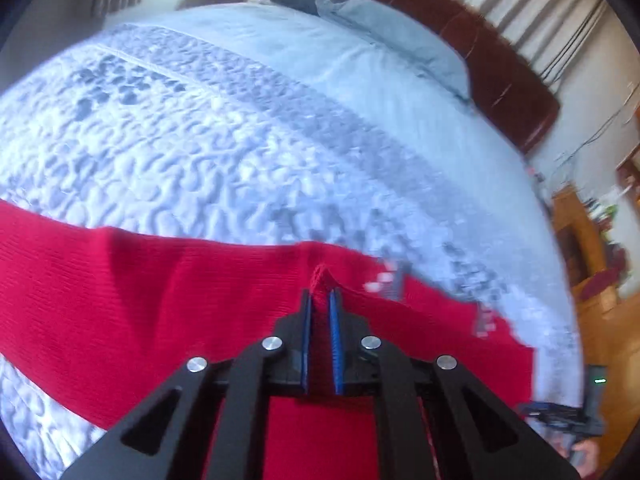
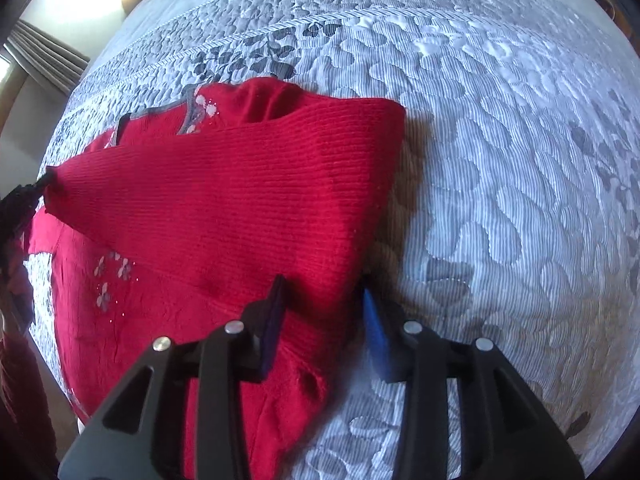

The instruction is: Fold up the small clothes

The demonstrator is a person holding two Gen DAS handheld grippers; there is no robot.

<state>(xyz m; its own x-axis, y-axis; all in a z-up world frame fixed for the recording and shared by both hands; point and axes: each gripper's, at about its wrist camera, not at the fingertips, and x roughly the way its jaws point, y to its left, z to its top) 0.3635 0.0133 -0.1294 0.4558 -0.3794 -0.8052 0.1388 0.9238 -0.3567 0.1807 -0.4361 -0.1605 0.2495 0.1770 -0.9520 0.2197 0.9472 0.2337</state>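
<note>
Left wrist: left gripper (image 1: 320, 300) pinches red sweater (image 1: 160, 288) fold (raised); right gripper (image 2: 322, 300) half-open astride sweater edge

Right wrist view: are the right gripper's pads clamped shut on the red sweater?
No. The right gripper stands open, its fingers apart astride the red sweater's edge on the quilt.

- Sweater (image 2: 248, 184) spread on quilt (image 2: 500, 168), one part folded over the rest.
- Left gripper (image 1: 321, 300) pinching a fold of sweater edge, quilt beyond.
- Right gripper (image 2: 320, 300) straddling sweater's right edge, one finger on sweater, other over quilt.
- Pillow (image 1: 404, 40) at quilt's far end, against headboard (image 1: 508, 80).
</note>
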